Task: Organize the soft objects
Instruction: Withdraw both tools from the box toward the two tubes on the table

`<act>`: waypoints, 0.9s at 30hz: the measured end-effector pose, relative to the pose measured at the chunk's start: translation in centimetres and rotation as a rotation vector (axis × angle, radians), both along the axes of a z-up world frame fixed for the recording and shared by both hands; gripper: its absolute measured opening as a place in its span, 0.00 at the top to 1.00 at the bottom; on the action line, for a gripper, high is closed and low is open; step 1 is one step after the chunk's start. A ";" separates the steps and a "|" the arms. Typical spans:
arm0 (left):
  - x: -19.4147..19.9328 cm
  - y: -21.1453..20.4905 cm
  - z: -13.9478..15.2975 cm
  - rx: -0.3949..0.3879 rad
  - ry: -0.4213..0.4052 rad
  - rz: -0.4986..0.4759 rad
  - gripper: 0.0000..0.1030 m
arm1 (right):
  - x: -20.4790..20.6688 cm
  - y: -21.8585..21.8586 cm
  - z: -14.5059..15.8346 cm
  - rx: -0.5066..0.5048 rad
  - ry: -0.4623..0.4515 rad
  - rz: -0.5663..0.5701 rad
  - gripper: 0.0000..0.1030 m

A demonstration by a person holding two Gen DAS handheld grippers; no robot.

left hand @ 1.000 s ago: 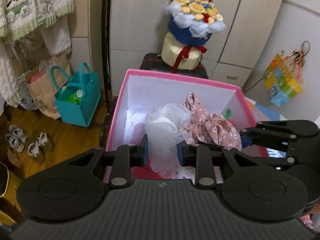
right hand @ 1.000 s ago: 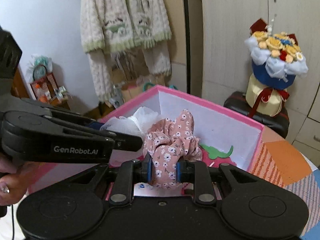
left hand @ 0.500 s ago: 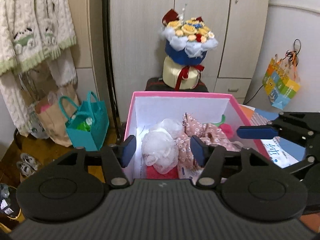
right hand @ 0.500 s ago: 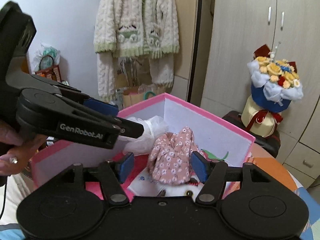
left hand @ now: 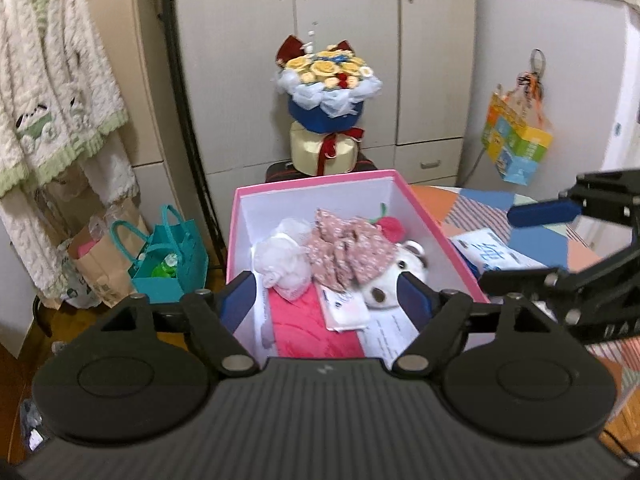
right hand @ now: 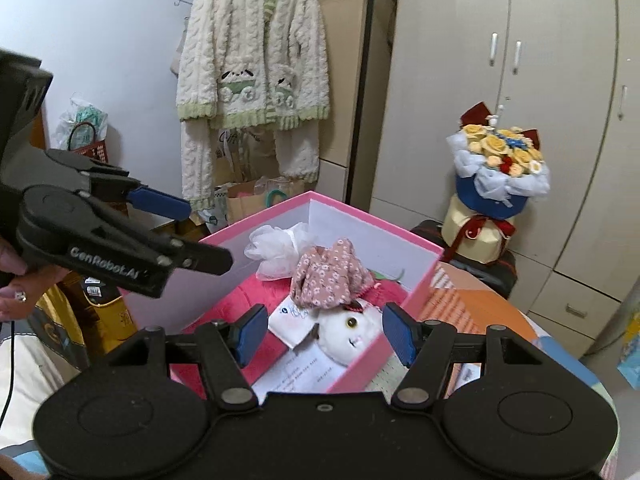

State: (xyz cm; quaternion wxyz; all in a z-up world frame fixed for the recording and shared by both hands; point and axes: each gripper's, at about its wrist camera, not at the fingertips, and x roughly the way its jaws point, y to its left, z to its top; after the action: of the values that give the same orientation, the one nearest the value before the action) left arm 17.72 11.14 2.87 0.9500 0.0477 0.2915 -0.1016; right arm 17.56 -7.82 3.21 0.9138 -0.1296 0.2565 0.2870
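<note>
A pink box (left hand: 316, 179) stands open on the table. In it lie a white mesh puff (left hand: 280, 264), a pink floral cloth (left hand: 344, 248), a white plush toy (left hand: 394, 280) and a red knit piece (left hand: 308, 336). My left gripper (left hand: 327, 299) hovers above the box's near edge; its jaws are opening and nothing is between them. My right gripper (right hand: 326, 334) is open and empty too, held back over the box (right hand: 372, 220). The puff (right hand: 276, 248) and floral cloth (right hand: 328, 276) rest beyond it. Each gripper shows at the edge of the other's view, the left one (right hand: 192, 232) held by a hand.
A flower bouquet (left hand: 328, 80) sits on a dark case behind the box, before wardrobe doors. A teal bag (left hand: 168, 256) and paper bags stand on the floor at left under a hanging cream cardigan (right hand: 252, 60). The patterned table (left hand: 540, 240) holds papers at right.
Both grippers let go: the left released the mesh puff, the right the floral cloth. Both opened and drew back and up from the box, where the two pieces now lie.
</note>
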 end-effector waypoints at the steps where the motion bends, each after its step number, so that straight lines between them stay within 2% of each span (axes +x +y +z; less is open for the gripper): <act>1: -0.6 -0.3 0.2 0.013 -0.013 0.001 0.24 | -0.5 -0.4 0.4 0.003 -0.002 -0.004 0.33; 5: -2.7 -1.5 1.2 0.040 -0.081 -0.007 0.21 | -2.4 -1.8 1.3 -0.008 -0.027 -0.022 0.30; 11: -5.4 -3.7 2.4 0.010 -0.078 -0.108 0.20 | -5.4 -4.5 2.7 0.034 -0.067 -0.039 0.29; 15: -7.0 -5.9 2.5 -0.009 -0.054 -0.198 0.19 | -7.1 -7.2 2.9 0.061 -0.068 -0.063 0.27; 21: -7.9 -9.8 1.3 -0.039 0.023 -0.337 0.20 | -8.2 -11.3 1.2 0.076 -0.043 -0.107 0.26; 27: -6.9 -13.3 -1.3 -0.058 0.109 -0.374 0.21 | -7.7 -14.3 -1.1 0.083 0.004 -0.107 0.26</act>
State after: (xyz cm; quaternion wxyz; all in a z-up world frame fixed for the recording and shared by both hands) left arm 10.87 -2.14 1.58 0.8983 0.0680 0.3258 -0.2870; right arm 9.86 -22.11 2.07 0.9319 -0.0772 0.2529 0.2482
